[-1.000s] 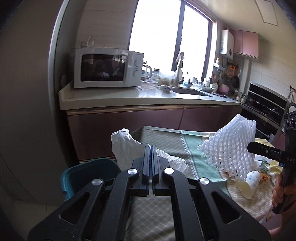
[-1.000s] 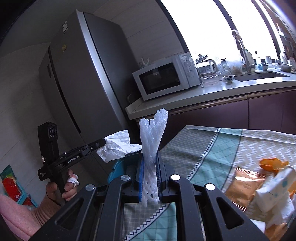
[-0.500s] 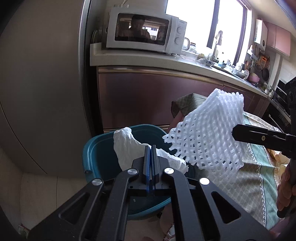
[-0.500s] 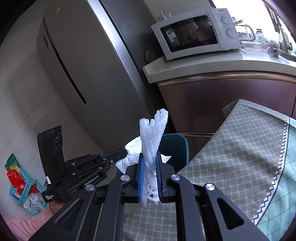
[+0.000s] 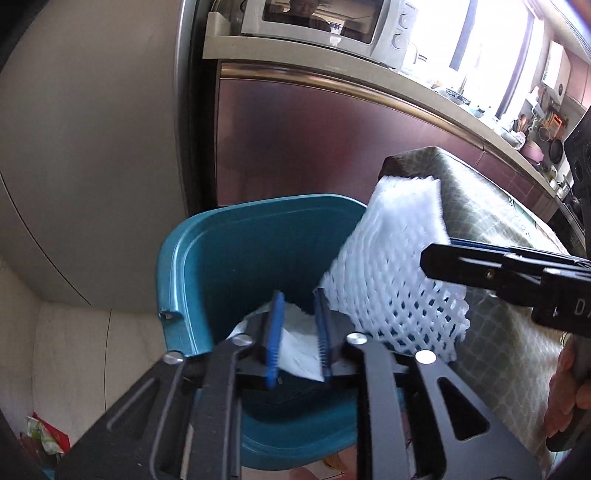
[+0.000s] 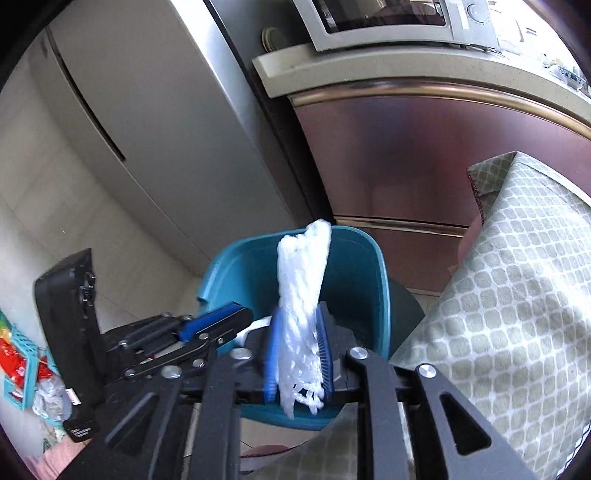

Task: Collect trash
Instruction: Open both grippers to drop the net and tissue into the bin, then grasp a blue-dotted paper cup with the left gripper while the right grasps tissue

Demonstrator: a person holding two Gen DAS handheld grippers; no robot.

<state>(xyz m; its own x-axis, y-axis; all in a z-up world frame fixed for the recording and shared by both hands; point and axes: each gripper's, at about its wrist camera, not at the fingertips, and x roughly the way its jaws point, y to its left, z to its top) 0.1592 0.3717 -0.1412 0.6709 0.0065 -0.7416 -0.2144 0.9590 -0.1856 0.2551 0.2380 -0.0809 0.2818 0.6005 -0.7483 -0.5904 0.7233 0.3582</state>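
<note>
A teal trash bin (image 5: 192,258) stands on the floor beside the table; it also shows in the right wrist view (image 6: 369,280). My left gripper (image 5: 298,332) hangs over the bin with its jaws apart, and a crumpled white tissue (image 5: 295,343) sits loose between them, dropping into the bin. My right gripper (image 6: 298,354) is over the bin too, its jaws spread, with the white foam fruit net (image 6: 301,295) between the pads and blurred. The net (image 5: 391,273) also shows in the left wrist view, at the right gripper's tip.
The table with a green patterned cloth (image 6: 517,295) is right of the bin. A brown cabinet (image 5: 314,147) with a microwave (image 5: 325,26) on its counter stands behind, and a grey fridge (image 6: 129,110) to the left. Coloured litter (image 6: 22,362) lies on the floor at left.
Both grippers have moved from over the table down to the bin. The left jaws have opened and let go of the tissue. The right jaws have spread around the foam net.
</note>
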